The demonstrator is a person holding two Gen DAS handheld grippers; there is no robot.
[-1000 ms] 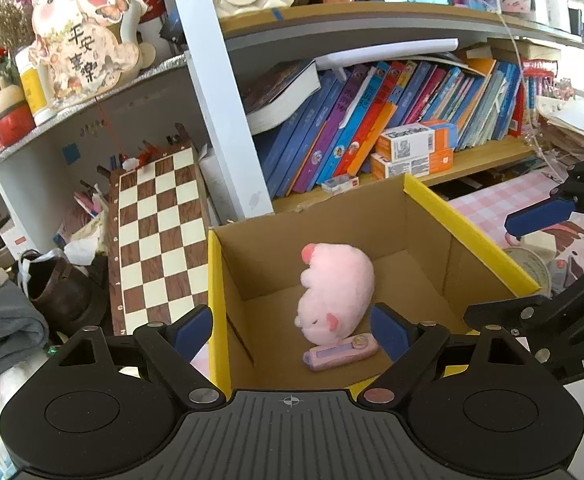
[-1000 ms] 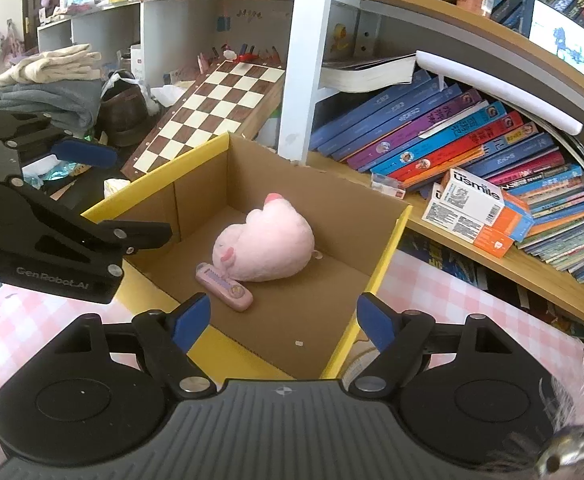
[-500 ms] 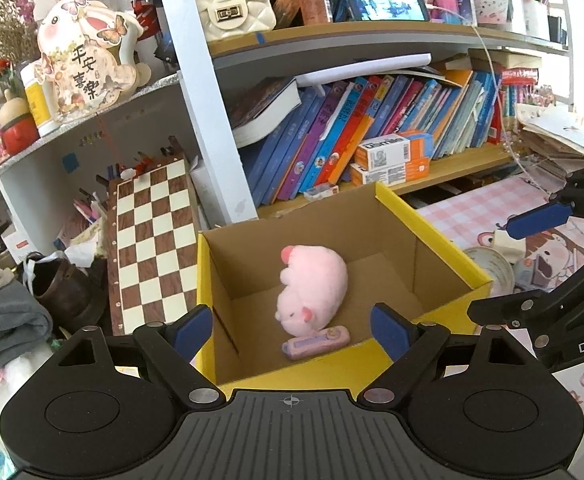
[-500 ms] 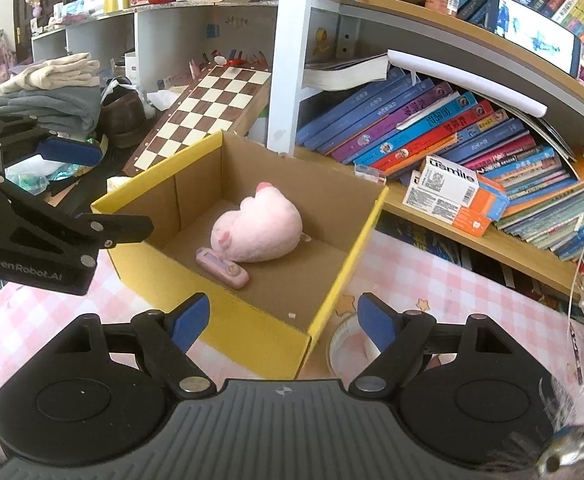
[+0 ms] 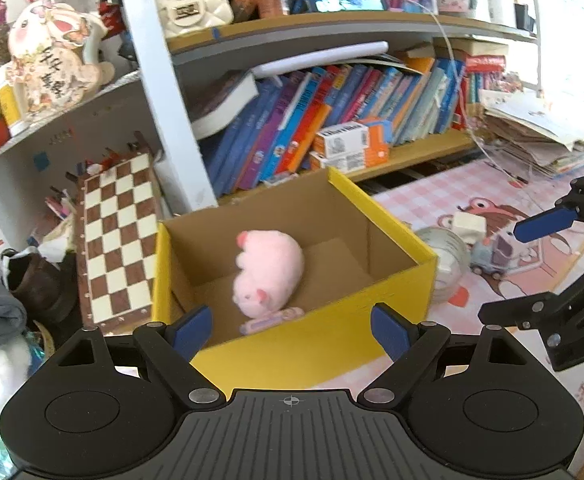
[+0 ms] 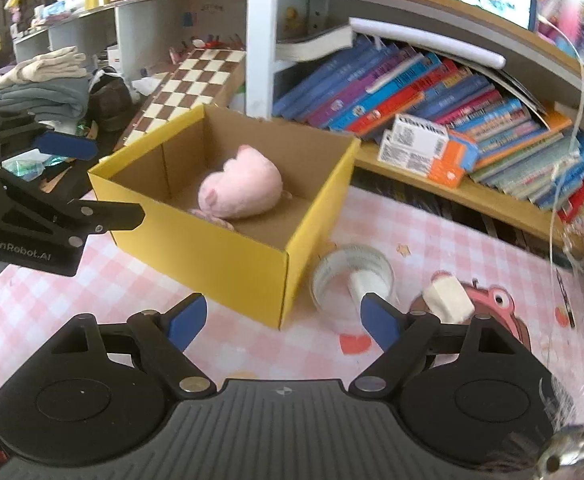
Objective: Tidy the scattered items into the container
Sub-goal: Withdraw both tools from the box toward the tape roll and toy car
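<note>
Box (image 6: 227,240) sits on the pink checked cloth (image 6: 91,280), pink plush (image 6: 239,192) and small pink case (image 5: 271,320) inside it. Roll of tape (image 6: 352,280) and white block (image 6: 448,300) lie just right of the box. Left gripper (image 5: 292,330) spread wide, empty; right gripper (image 6: 279,322) opening, nothing between its fingers.

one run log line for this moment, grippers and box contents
left gripper: open, empty | right gripper: opening, empty | yellow cardboard box: pink plush toy inside | clear round tub: on table

Lighting: bright, even daylight; strongest glare upper right, beyond the fingers. Shadows: soft. Blur: motion smear throughout, pink plush toy (image 5: 267,272) unsharp. Distortion: fisheye bowing, dark vignetted corners.
</note>
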